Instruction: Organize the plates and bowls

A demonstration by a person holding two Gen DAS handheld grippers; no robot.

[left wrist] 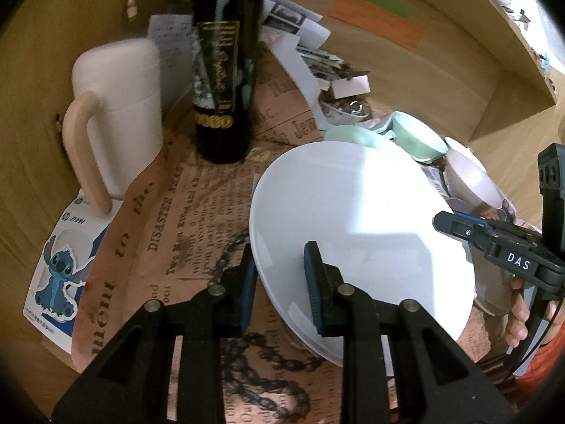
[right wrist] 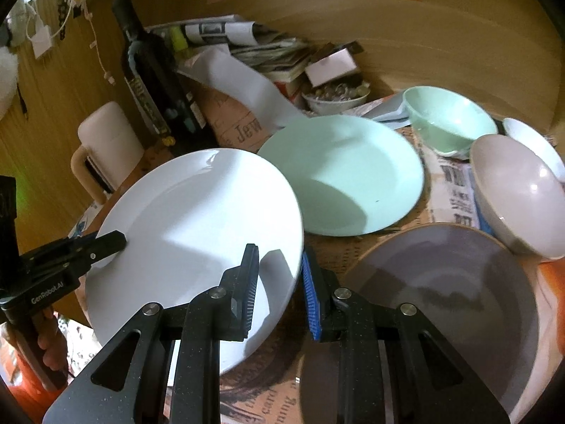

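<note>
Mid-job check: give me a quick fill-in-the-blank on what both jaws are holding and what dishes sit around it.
1. Both the left gripper and the right gripper have their jaws clamped on the rim of the ____ plate.
2. The plate lying just behind it is ____ in colour.
3. The tall dark thing standing beside the cream jug is a ____.
4. The table is covered with printed ____.

Missing words: white; mint green; bottle; newspaper
</note>
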